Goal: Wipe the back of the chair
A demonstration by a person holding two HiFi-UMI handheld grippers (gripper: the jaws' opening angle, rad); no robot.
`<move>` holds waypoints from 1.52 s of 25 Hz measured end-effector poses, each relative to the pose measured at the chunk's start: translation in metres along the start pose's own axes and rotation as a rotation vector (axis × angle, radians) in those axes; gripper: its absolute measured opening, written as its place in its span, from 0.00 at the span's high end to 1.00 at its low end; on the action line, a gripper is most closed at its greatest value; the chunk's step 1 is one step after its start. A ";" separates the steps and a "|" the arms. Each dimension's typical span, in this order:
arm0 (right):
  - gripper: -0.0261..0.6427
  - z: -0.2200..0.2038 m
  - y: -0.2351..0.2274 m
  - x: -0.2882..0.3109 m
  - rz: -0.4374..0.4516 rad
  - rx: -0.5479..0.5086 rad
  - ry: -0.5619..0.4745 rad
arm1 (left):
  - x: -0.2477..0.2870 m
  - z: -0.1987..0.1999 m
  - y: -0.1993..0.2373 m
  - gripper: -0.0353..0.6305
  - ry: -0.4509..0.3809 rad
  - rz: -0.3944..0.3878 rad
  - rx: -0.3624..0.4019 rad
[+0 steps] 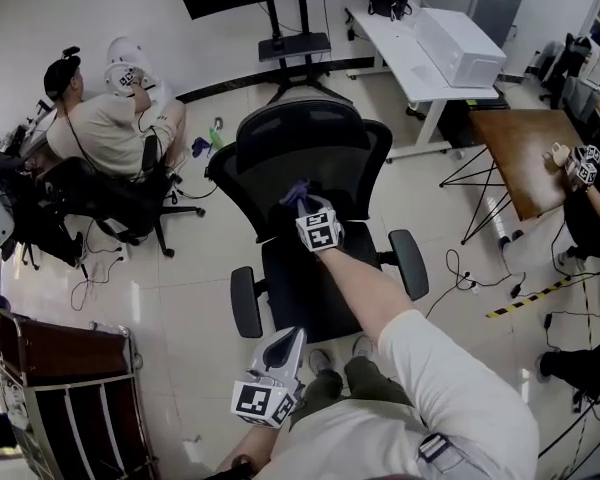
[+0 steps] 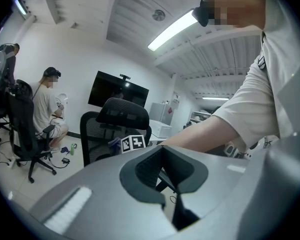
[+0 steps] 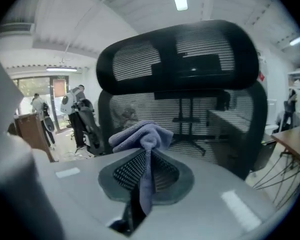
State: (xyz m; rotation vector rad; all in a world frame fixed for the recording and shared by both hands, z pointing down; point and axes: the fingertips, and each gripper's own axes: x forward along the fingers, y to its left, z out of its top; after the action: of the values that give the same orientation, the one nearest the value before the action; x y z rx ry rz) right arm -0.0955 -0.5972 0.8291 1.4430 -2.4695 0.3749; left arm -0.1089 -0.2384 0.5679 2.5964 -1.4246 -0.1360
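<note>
Head view puts the black mesh office chair (image 1: 280, 268) at the centre, its backrest (image 1: 330, 158) toward 12 o'clock and its seat toward 6. Your right gripper (image 1: 302, 200) reaches out over the seat. It pinches a blue-grey cloth (image 1: 296, 190) in front of the lower middle of the backrest. From here you cannot tell whether the cloth touches the mesh. Your left gripper (image 1: 292, 338) hangs low near your body at 6 o'clock, close to the seat's front edge and well apart from the cloth.

In the right gripper view the jaws are clamped on the cloth. It bunches above the tips toward 11 o'clock, and one strip trails down between the pads. The headrest (image 3: 180, 54) fills 12 o'clock, and the mesh back stands below it, behind the cloth.

In the left gripper view the jaws are pressed together with nothing between them. The chair stands beyond at 10 o'clock, and your right arm (image 2: 205, 129) comes in from 3 o'clock.

Back in the head view, a seated person (image 1: 110, 128) is at 10 o'clock. A white bench (image 1: 400, 53) at 1 o'clock carries a white box (image 1: 460, 43).
</note>
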 end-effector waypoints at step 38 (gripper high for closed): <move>0.92 -0.045 -0.252 0.016 -0.242 0.182 0.127 | 0.137 0.028 0.024 0.75 0.051 -0.054 -0.056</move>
State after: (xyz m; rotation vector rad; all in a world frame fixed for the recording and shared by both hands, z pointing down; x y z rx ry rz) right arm 0.1216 -0.7146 0.8996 1.7093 -2.1768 0.6324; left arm -0.0600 -0.3696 0.5463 2.5746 -1.3157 -0.1148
